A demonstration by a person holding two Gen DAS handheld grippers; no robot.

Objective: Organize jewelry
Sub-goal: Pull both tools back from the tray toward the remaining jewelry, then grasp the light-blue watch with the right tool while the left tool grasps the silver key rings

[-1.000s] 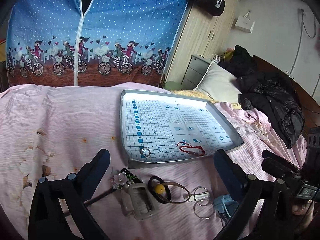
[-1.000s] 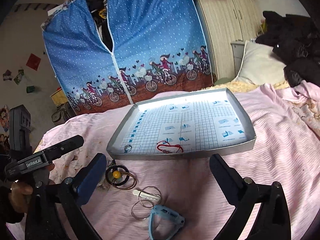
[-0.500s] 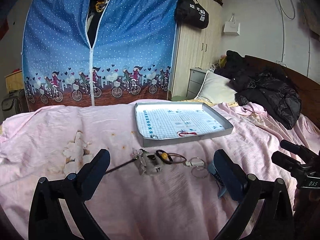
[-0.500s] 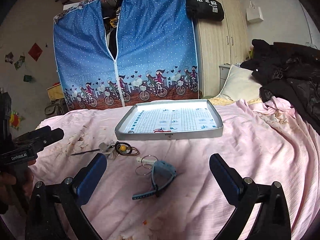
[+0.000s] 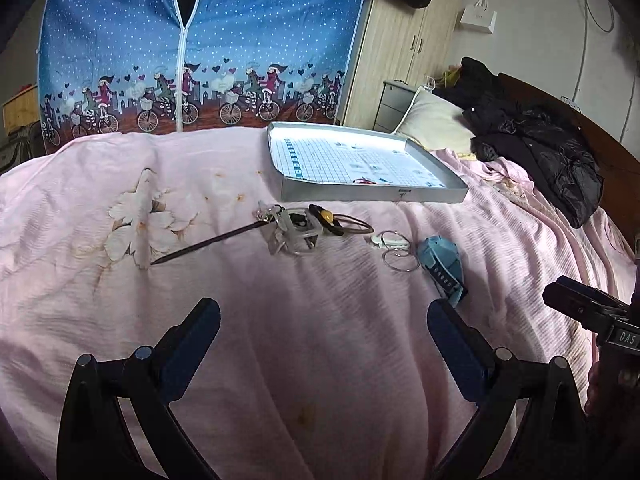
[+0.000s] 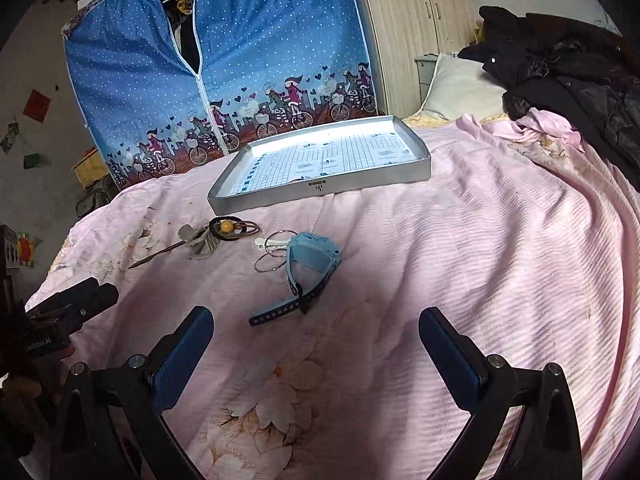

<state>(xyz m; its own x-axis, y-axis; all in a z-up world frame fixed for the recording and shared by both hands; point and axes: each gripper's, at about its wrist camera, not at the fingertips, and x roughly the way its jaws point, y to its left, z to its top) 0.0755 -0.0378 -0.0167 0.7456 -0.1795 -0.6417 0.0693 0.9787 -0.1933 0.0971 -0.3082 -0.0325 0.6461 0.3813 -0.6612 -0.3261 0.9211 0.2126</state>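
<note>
Both grippers were wide open and empty: left gripper (image 5: pixel 323 332) and right gripper (image 6: pixel 316 334) hovered over the bed (image 6: pixel 500 240), well short of the jewelry.

Jewelry lay in a loose row on the pink cover, just in front of the tray (image 6: pixel 320 190):
- hairpin (image 5: pixel 208 242), a long dark stick. Judged stiff and light; best pinched mid-shaft, across its length.
- clear clip (image 5: pixel 298 234), touching the hairpin's ornament end. Probably hard plastic and slippery; take it by the flat sides.
- hair tie (image 5: pixel 328 218) with a yellow bead, overlapping the clip. Soft, would stretch; grab at the bead.
- wire hoops (image 6: pixel 274 256), thin rings lying flat. Likely springy, hard to get under on soft bedding; the white card they hang from looked like the better hold.
- watch (image 6: pixel 308 264), blue, strap looped and trailing toward the grippers. Heaviest piece, rubbery strap; grip the case or the strap near it.

The tray already held something red (image 5: pixel 362 180); too small to identify.

Obstacles: hoops touched the watch, and clip, tie and hairpin overlapped, so lifting one could drag a neighbour. The tray's near wall needs clearing on the way in. Black jacket (image 5: pixel 540 148) and pillow (image 5: pixel 434 126) sat well apart, not in the way.
</note>
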